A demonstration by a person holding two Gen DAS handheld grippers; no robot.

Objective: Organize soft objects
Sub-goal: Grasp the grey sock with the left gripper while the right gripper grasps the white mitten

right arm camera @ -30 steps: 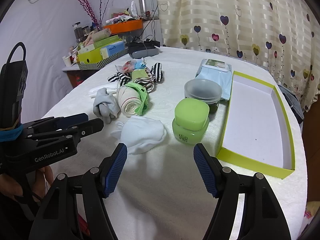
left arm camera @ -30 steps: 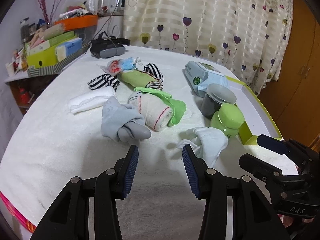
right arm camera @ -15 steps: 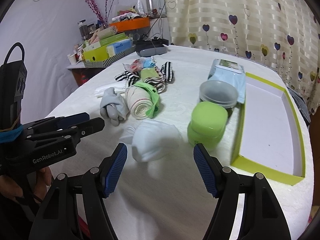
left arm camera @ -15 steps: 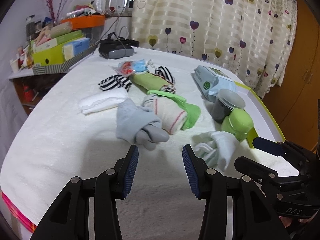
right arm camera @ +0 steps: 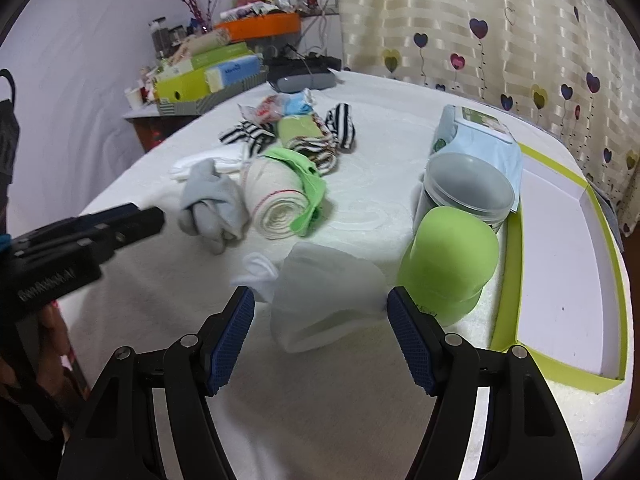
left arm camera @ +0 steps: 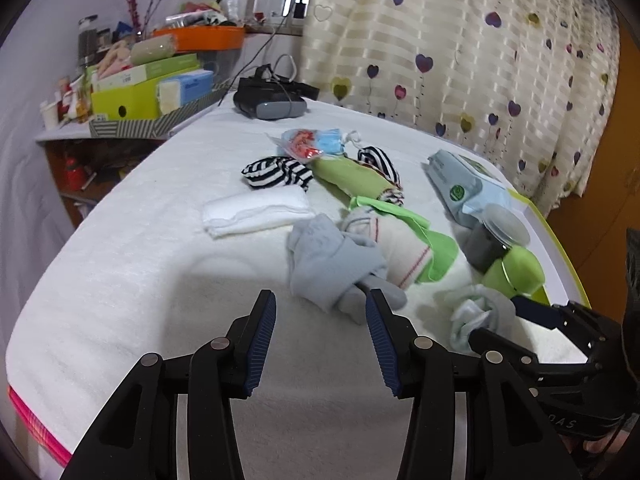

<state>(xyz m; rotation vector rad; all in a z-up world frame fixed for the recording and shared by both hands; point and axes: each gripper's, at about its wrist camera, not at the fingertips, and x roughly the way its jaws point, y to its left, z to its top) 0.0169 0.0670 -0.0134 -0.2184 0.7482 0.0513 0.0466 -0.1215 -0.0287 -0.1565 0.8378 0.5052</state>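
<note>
Surface: white bedspread (left arm camera: 132, 264), heart curtain (left arm camera: 480, 60) behind.
Left view: left gripper (left arm camera: 321, 316) wide, jaws just opened further, nothing between; grey sock (left arm camera: 328, 264) just beyond its right tip. Folded white cloth (left arm camera: 256, 212) fully shown only here.
Right view: right gripper (right arm camera: 320, 312) wide, white sock (right arm camera: 324, 300) between pads, untouched. Green tray (right arm camera: 560, 280) interior and green jar (right arm camera: 448, 256) clear only here.

Both tools were matte black plastic, each of the left gripper's (left arm camera: 320, 336) and the right gripper's (right arm camera: 320, 332) jaws faced with ribbed blue pads (left arm camera: 262, 344) and pinned by round silver screws (right arm camera: 188, 340); white lettering marked the bodies.
</note>
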